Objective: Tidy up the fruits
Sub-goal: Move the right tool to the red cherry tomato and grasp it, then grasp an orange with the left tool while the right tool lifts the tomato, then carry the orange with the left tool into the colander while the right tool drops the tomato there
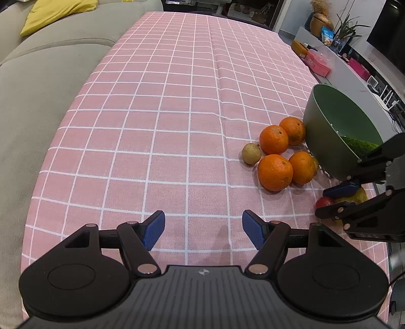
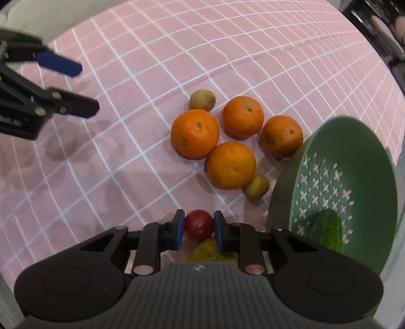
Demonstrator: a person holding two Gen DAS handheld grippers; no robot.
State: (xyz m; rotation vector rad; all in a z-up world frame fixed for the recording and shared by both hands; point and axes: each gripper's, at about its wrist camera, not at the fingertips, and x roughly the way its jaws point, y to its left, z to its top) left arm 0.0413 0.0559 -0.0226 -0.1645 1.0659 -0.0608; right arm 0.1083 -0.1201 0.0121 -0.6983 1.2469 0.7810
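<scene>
Several oranges (image 2: 195, 132) lie clustered on the pink checked tablecloth (image 2: 101, 177), also in the left wrist view (image 1: 274, 172). Two small brownish-green fruits (image 2: 202, 100) (image 2: 257, 186) lie beside them. My right gripper (image 2: 198, 226) is shut on a small red fruit (image 2: 198, 224), with a yellow-green fruit (image 2: 210, 250) just under the jaws. A green colander (image 2: 349, 182) stands at the right with a green leafy item (image 2: 327, 230) inside. My left gripper (image 1: 203, 231) is open and empty, over bare cloth to the left of the fruit.
A grey sofa (image 1: 38, 83) with a yellow cushion (image 1: 58, 14) runs along the table's left side. A low white cabinet (image 1: 354, 76) with boxes and plants stands beyond the right edge. The colander sits near the table's right edge.
</scene>
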